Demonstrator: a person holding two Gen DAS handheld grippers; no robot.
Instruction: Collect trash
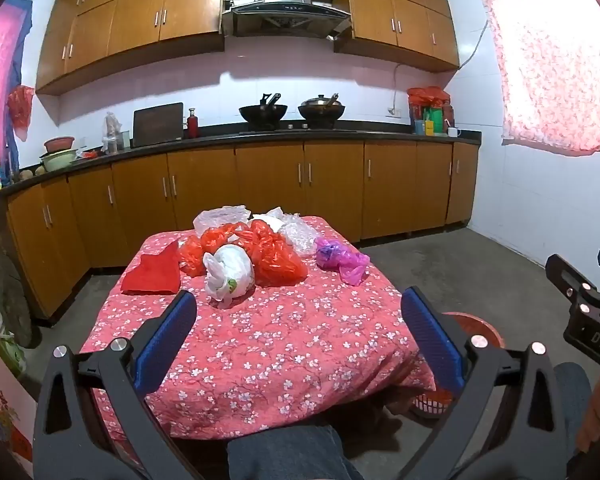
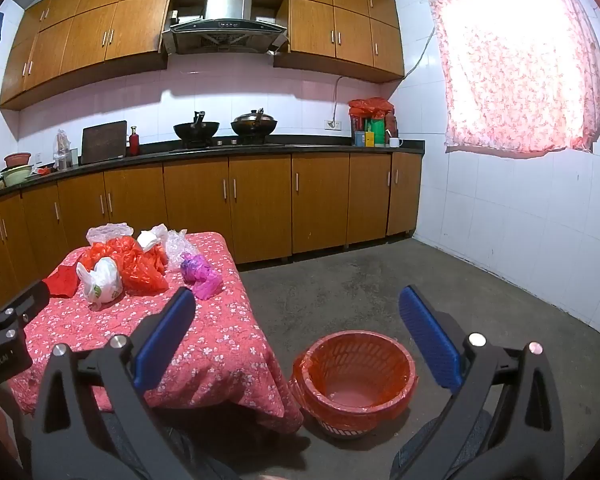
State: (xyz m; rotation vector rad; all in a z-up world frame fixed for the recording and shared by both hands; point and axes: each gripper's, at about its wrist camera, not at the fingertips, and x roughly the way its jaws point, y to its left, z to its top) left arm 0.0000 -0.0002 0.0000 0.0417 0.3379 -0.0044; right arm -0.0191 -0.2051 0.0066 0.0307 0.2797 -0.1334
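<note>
Hovering over the near edge of the table (image 1: 284, 344), the left gripper (image 1: 299, 330) has its jaws spread wide with nothing between them. The right gripper (image 2: 296, 330), equally agape and empty, hangs above the floor beside the table, near the red bin (image 2: 354, 380). Further off, at the table's far end, lies the trash: a white bag (image 1: 230, 270), orange bags (image 1: 272, 256), a purple bag (image 1: 340, 258), clear wrap (image 1: 300, 232) and a red cloth (image 1: 154, 274).

Two woks (image 2: 196, 128) — wooden cabinets (image 2: 260, 196)
</note>
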